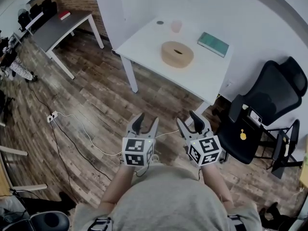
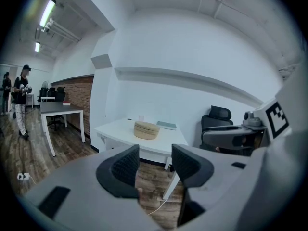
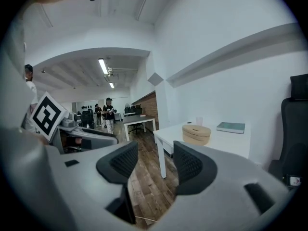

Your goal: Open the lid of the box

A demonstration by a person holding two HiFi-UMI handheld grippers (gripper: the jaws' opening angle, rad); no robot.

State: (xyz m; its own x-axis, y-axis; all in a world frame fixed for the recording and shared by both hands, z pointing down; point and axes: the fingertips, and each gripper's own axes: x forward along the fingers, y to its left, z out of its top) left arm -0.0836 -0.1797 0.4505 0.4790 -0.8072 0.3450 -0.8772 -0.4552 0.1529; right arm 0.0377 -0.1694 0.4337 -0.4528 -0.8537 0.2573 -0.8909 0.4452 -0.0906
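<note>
A round tan box (image 1: 177, 54) with a slotted lid stands on the white table (image 1: 144, 42), well ahead of me. The lid lies flat on it. The box also shows in the left gripper view (image 2: 146, 129) and the right gripper view (image 3: 196, 134), small and distant beyond the jaws. My left gripper (image 1: 146, 121) and right gripper (image 1: 188, 118) hang side by side over the wooden floor, short of the table. Both are open, with nothing between the left gripper's (image 2: 155, 165) or the right gripper's (image 3: 155, 165) pads.
On the table also lie a teal book (image 1: 213, 44) and a small cup (image 1: 176, 26). A black office chair (image 1: 269, 109) stands right of the table. A grey desk (image 1: 60, 28) is at far left, and a power strip with cable (image 1: 52, 115) lies on the floor. A person (image 2: 20, 100) stands far off.
</note>
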